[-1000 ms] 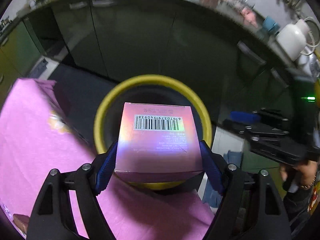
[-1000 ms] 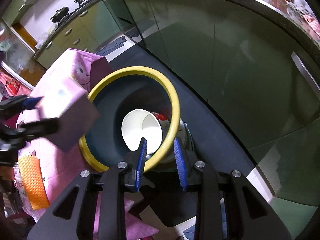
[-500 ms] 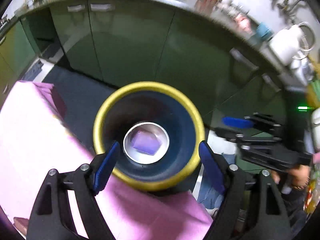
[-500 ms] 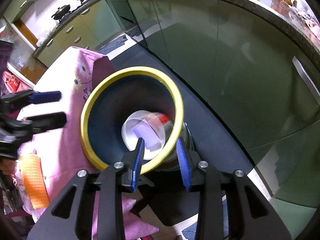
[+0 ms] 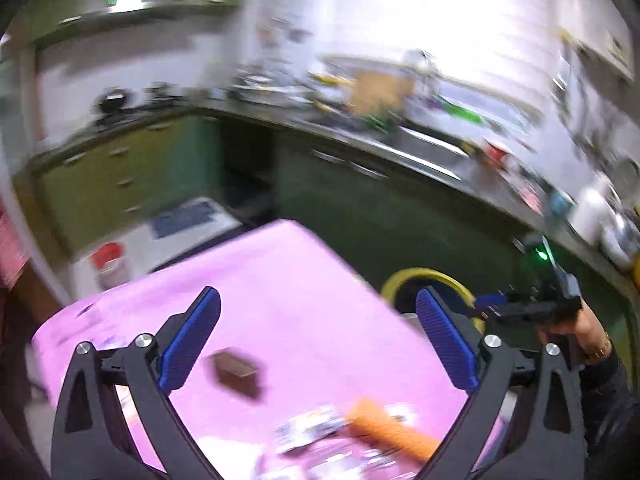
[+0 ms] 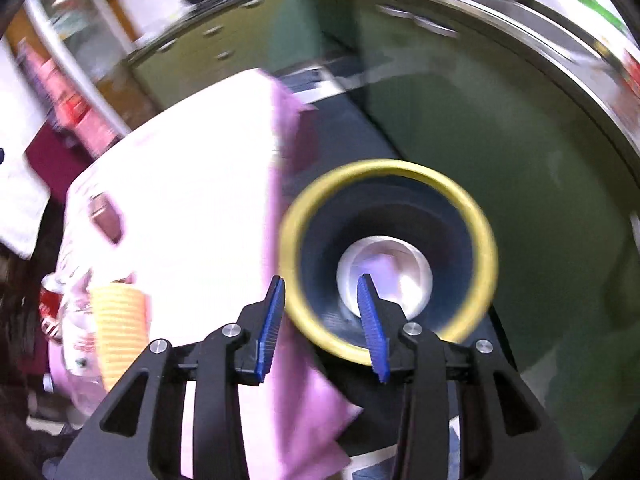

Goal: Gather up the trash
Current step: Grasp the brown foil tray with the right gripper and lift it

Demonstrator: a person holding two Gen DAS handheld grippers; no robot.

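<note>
Now both pairs of tongs are empty. The left tongs (image 5: pixel 318 340) stand spread wide, their two blue pads far apart with nothing between them, held above the bench (image 5: pixel 304 280), which wears a pink cloth. The right tongs (image 6: pixel 323 328) are parted too, though less widely, and grip nothing; in the left wrist view they show at the right edge, held by one hand (image 5: pixel 580 332).

One bin (image 6: pixel 486 240) with a yellow rim and dark inside stands on the floor just beside the bench corner, under the right tongs. Inside it lies one white cup (image 6: pixel 420 272), mouth up, with a pale pink-purple piece of trash (image 6: pixel 384 264) resting in it; blur hides its exact shape. From the left wrist view the same bin (image 5: pixel 432 276) shows only as a yellow arc past the far bench edge.

On the bench, three pieces of litter can be counted with fair certainty: one small dark brown block (image 5: pixel 236 372) lying alone between the left pads, one orange ribbed sleeve (image 5: pixel 392 428) near the front edge, and one crumpled printed wrapper (image 5: pixel 308 432) touching the sleeve. The right wrist view shows the brown block (image 6: pixel 106 216) and the sleeve (image 6: pixel 116 328) well apart along the bench's left side. Everything is smeared by motion blur.
</note>
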